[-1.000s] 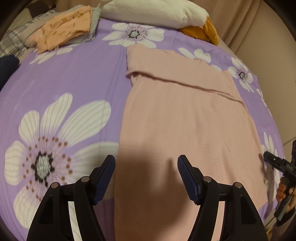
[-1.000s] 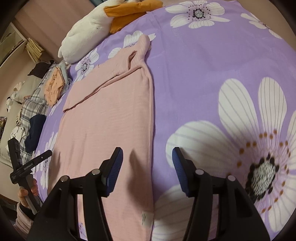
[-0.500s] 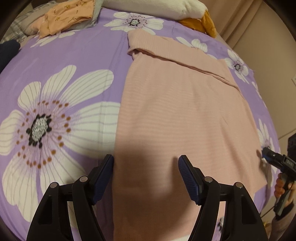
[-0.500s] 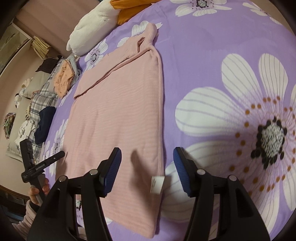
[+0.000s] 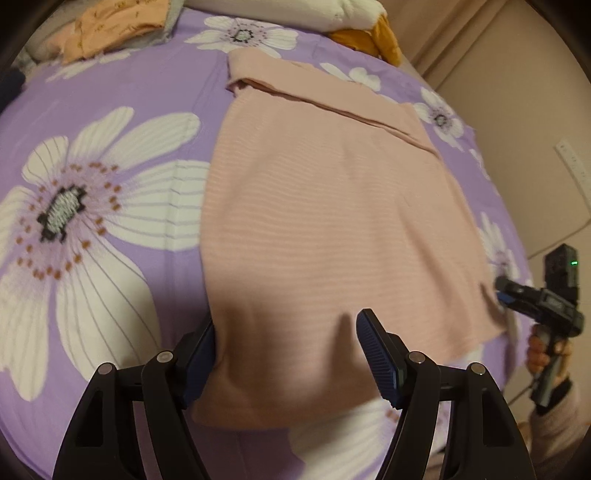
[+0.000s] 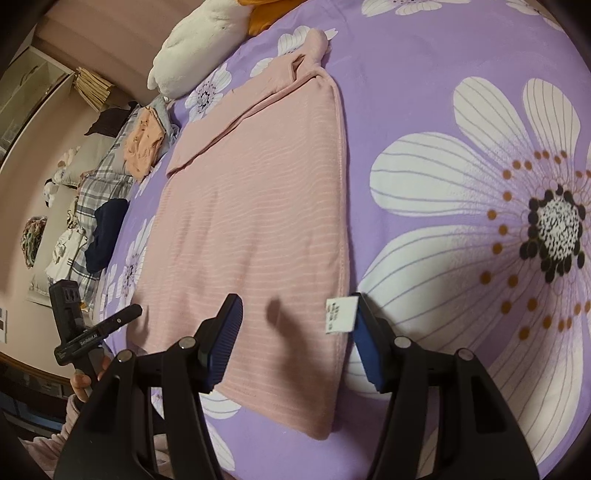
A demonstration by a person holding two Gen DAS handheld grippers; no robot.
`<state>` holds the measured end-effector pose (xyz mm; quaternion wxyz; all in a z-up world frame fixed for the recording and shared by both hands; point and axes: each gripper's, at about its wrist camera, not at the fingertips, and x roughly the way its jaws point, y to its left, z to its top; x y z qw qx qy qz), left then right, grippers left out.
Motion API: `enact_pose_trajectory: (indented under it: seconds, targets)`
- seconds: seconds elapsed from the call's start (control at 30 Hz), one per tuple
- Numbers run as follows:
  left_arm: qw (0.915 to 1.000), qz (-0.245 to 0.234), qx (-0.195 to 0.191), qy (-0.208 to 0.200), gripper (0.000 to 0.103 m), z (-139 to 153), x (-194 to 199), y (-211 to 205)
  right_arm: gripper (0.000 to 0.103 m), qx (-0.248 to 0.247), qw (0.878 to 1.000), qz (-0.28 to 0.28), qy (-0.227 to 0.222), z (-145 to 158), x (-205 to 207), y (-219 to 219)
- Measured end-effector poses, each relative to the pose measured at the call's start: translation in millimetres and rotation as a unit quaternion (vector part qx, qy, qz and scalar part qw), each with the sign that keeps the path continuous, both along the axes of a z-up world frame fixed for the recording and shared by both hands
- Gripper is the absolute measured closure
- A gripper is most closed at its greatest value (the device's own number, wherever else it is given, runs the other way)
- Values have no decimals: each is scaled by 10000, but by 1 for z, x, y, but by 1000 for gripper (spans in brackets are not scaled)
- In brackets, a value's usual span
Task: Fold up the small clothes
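Note:
A pink knit garment (image 5: 332, 221) lies flat on the purple flowered bedspread (image 5: 110, 110), sleeves folded in at its far end. My left gripper (image 5: 286, 350) is open, its jaws astride the garment's near left corner. In the right wrist view the garment (image 6: 251, 206) lies the same way, with a white label (image 6: 340, 314) at its near right edge. My right gripper (image 6: 295, 332) is open over the near right corner. Each gripper shows in the other's view: the right one (image 5: 535, 302), the left one (image 6: 88, 332).
A white and orange plush (image 5: 332, 14) lies at the head of the bed. Folded orange clothes (image 5: 110, 26) and a dark blue item (image 6: 105, 236) rest on plaid bedding (image 6: 99, 184) at the side. A beige wall (image 5: 517, 92) runs close on the right.
Both grippers have drawn back toward the garment's near hem and lowered. The near corners and the white label have come into view between the jaws. Both stay open.

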<state>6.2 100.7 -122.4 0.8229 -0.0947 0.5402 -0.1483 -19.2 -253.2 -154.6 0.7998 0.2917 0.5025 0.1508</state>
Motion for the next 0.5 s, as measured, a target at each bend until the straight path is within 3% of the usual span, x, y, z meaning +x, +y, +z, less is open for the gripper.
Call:
enact_pose_trajectory:
  seconds: [0.27, 0.4, 0.5]
  targets:
    - [9974, 35, -704, 130, 32, -3, -1, 10, 43, 324, 9995, 45, -11, -6, -5, -3]
    - [9966, 101, -812, 89, 32, -5, 8, 7, 43, 323, 9994, 43, -104, -5, -1, 1]
    - [9962, 223, -838, 79, 45, -6, 12, 8, 48, 268, 9995, 32, -170, -5, 2, 4]
